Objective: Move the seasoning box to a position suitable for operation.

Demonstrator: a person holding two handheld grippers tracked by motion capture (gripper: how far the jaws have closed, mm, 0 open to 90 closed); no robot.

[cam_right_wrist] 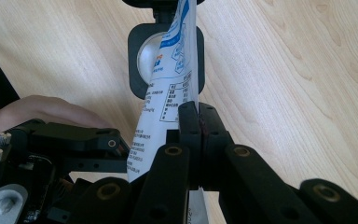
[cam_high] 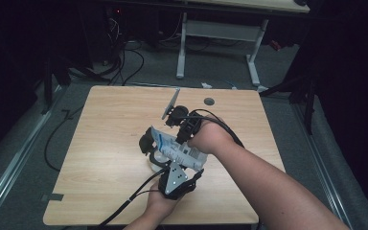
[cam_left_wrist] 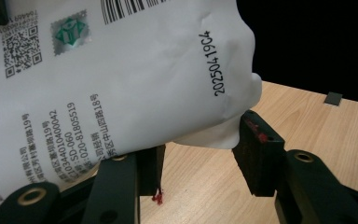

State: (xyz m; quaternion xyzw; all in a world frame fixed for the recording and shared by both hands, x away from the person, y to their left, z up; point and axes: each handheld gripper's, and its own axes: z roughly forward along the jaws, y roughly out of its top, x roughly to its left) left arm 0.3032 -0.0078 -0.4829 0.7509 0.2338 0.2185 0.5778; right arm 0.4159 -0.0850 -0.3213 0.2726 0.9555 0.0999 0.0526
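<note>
Item: white printed pouch (cam_high: 179, 151), held above table (cam_high: 110, 143) centre. My right gripper (cam_right_wrist: 199, 128): jaws clamped on its edge. My left gripper (cam_left_wrist: 200, 163): jaws apart around its lower corner, at 6 o'clock. Status: lifted; purpose unknown; left grip not yet closed

The table (cam_high: 105, 158) is pale wood-grain, smooth and matt. The white printed pouch (cam_left_wrist: 135, 79) looks like smooth, slightly creased plastic film. The gripper jaws are matt black plastic.
</note>
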